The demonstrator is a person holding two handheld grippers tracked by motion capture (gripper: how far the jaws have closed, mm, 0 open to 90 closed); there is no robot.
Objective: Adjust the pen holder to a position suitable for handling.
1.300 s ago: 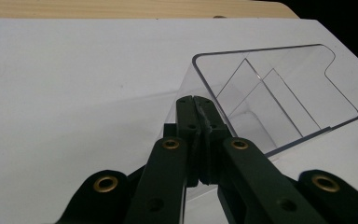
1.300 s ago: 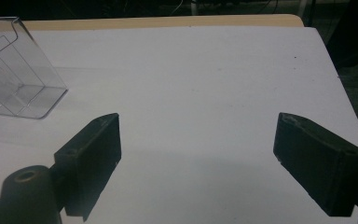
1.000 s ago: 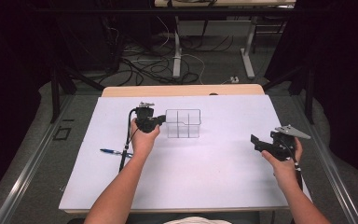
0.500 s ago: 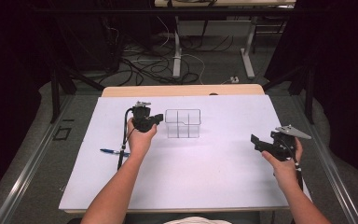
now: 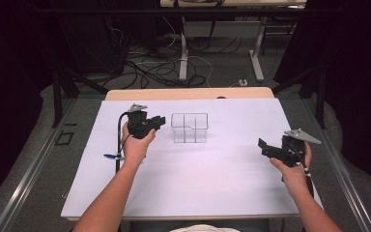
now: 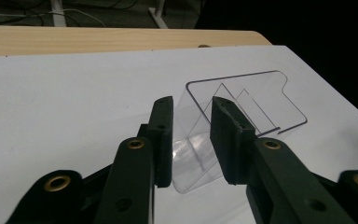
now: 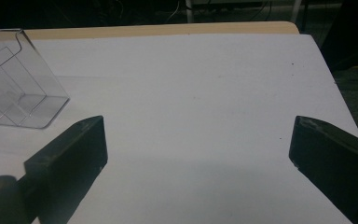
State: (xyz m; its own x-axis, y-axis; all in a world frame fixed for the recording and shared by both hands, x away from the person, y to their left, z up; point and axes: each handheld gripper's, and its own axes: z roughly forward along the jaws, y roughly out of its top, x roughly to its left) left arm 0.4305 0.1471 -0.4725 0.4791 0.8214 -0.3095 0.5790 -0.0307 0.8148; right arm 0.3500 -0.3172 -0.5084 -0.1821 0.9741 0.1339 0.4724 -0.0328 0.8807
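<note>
Left claw [image 5: 158, 121] drawn back from clear organizer [image 5: 189, 128], jaws opening, no legible writing

Dim, soft frames, dark surroundings

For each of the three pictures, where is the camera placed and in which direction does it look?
High view: above the person's side, looking forward and down on the table; both forearms, left gripper and right gripper show.
Left gripper view: on the left gripper, looking along its jaws at the clear box behind them; jaws slightly apart, just been opening.
Right gripper view: on the right gripper, jaws wide apart over the table; the box at upper left.
All views share the clear box.
</note>
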